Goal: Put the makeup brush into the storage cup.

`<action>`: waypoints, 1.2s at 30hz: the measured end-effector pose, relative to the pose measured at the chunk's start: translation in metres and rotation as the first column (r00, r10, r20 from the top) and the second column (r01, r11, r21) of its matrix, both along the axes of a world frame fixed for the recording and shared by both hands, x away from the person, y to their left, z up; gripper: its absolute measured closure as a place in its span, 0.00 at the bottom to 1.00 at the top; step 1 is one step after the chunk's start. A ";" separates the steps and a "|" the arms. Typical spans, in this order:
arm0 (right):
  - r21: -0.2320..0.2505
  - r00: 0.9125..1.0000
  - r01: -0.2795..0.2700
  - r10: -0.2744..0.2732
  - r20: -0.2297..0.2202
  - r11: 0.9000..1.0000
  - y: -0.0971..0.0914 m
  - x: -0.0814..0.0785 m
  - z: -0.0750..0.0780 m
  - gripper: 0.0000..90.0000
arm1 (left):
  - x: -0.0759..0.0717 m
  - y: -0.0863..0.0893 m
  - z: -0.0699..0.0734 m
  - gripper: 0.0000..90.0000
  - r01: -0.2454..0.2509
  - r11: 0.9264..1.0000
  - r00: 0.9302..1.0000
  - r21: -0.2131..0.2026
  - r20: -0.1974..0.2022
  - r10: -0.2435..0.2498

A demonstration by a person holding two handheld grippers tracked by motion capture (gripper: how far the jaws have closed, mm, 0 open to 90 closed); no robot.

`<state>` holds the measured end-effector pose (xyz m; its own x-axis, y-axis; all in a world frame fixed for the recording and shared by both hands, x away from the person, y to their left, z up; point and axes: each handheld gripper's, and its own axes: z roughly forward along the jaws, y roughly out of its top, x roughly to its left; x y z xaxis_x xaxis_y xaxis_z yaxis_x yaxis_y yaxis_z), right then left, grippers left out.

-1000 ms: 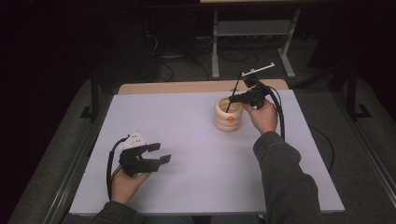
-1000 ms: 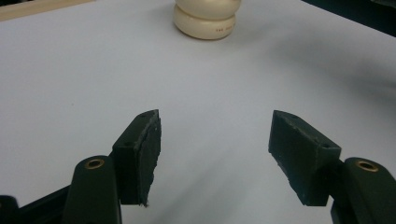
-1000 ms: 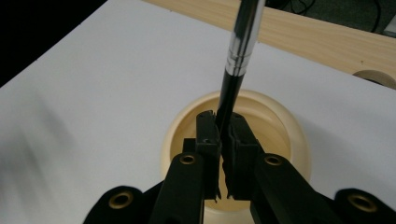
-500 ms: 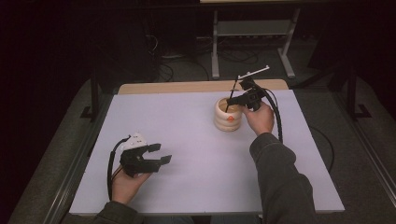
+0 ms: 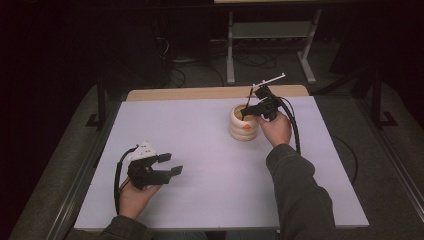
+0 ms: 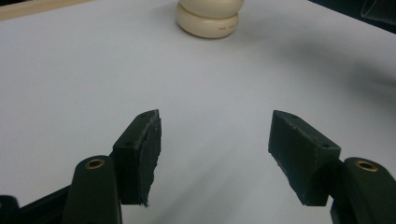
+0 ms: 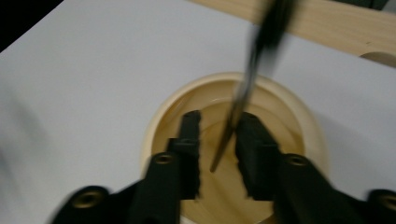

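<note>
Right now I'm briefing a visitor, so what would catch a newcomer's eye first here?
The cream ribbed wooden pot at the table's far middle, where the right tool sits over its mouth with a thin dark stick between its jaws. Next, the left tool, jaws wide apart, low over the bare white tabletop near the front left.

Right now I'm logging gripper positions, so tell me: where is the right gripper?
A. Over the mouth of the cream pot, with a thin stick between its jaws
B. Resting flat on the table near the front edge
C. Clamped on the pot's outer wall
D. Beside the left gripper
A: the right gripper hangs over the pot, a thin stick between its jaws.
</note>
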<state>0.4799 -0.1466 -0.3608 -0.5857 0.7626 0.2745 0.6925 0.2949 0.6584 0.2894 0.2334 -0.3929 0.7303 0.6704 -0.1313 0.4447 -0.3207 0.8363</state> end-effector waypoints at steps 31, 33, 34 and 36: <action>0.063 0.996 -0.020 0.015 0.090 0.998 -0.036 -0.034 0.019 0.55 | 0.000 0.000 0.004 0.36 0.000 1.000 1.000 0.008 -0.002 0.000; 0.074 0.995 -0.013 0.006 0.097 0.997 -0.038 -0.039 0.020 0.54 | 0.000 0.000 0.005 0.35 0.000 1.000 1.000 0.007 -0.004 0.000; 0.074 0.995 -0.013 0.006 0.097 0.997 -0.038 -0.039 0.020 0.54 | 0.000 0.000 0.005 0.35 0.000 1.000 1.000 0.007 -0.004 0.000; 0.078 0.994 -0.017 0.009 0.106 0.997 -0.040 -0.043 0.021 0.52 | 0.000 0.000 0.005 0.35 0.001 1.000 1.000 0.009 -0.003 -0.001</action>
<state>0.4371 -0.1864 -0.3402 -0.6241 0.7334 0.2695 0.6147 0.2479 0.7488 0.2894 0.2337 -0.3874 0.7306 0.6708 -0.1272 0.4466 -0.3286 0.8322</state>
